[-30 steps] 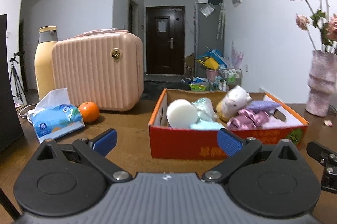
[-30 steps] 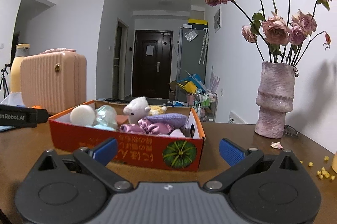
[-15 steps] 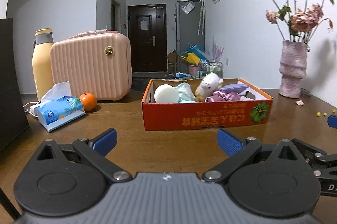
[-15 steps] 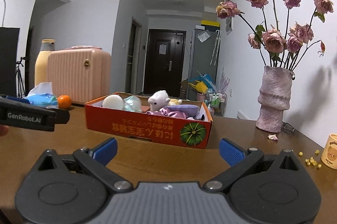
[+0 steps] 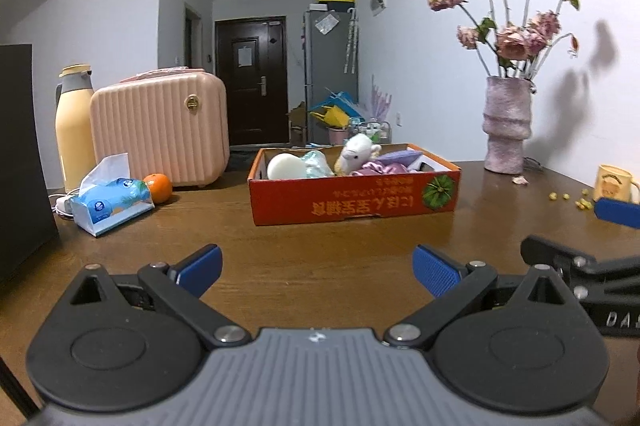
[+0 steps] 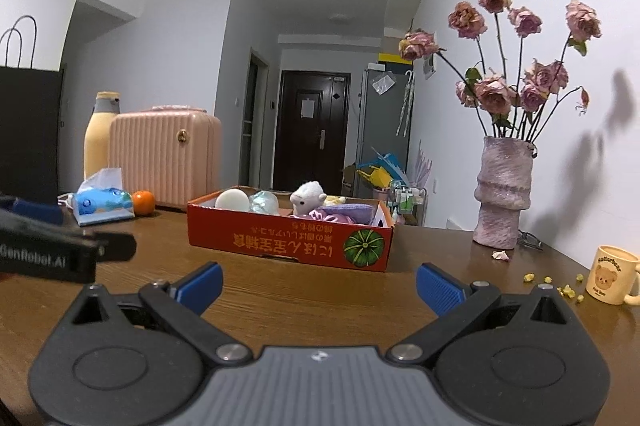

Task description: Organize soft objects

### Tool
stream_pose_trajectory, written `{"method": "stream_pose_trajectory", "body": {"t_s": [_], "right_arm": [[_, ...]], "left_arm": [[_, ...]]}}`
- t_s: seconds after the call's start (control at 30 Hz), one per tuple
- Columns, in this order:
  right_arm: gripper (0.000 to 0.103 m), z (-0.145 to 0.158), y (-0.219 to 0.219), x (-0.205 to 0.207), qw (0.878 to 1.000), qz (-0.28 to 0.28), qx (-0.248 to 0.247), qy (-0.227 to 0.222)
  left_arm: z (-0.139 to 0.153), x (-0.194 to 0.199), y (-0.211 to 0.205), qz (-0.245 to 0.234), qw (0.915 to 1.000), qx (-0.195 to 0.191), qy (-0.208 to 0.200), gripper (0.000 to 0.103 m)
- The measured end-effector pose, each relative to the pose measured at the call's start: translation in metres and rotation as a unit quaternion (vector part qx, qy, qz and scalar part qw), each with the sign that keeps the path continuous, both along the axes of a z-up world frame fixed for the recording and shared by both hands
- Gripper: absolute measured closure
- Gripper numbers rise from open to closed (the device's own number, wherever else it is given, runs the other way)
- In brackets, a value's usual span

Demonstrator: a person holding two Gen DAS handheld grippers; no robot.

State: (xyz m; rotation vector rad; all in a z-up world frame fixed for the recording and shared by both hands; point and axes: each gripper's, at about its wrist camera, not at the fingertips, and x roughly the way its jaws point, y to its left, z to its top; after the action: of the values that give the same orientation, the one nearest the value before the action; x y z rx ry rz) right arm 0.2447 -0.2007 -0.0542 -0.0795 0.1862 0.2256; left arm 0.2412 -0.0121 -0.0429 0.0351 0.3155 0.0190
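Both grippers hover over the brown wooden surface (image 5: pixel 320 250), w/ blue-padded fingers spread wide & nothing between them: left gripper (image 5: pixel 317 270), right gripper (image 6: pixel 319 282). Ahead, well apart from both, sits the shallow red cardboard box (image 5: pixel 354 200) w/ a green pumpkin print, holding the soft things: white round foam ball (image 5: pixel 283 167), pale teal crinkly bundle (image 5: pixel 318 164), white plush sheep (image 5: pixel 356 152), shiny pink satin fabric (image 5: pixel 374 169) & lilac flat pad (image 5: pixel 398 158). Left of box: orange tangerine (image 5: pixel 158 188) just beside a blue tissue pack (image 5: pixel 112 202), pink ribbed hard case (image 5: pixel 160 132) & cream thermos bottle (image 5: pixel 74 126) behind. Right of box: pink textured vase of dried roses (image 6: pixel 503 192), cream bear mug (image 6: pixel 612 274) nr the edge w/ small yellow crumbs (image 6: pixel 566 290) beside it
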Motion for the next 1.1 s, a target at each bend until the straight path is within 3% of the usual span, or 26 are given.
{"method": "stream_pose_trajectory", "body": {"t_s": [0.53, 1.1], "right_arm": [[0.000, 0.015, -0.011, -0.056, 0.999, 0.019, 0.014, -0.028], [0.000, 0.019, -0.015, -0.073, 0.999, 0.015, 0.021, -0.038]], "left_arm": [[0.006, -0.050, -0.005, -0.027, 0.9992, -0.012, -0.027, 0.000], [0.012, -0.068, -0.014, -0.029, 0.9979, -0.001, -0.057, 0.000]]}}
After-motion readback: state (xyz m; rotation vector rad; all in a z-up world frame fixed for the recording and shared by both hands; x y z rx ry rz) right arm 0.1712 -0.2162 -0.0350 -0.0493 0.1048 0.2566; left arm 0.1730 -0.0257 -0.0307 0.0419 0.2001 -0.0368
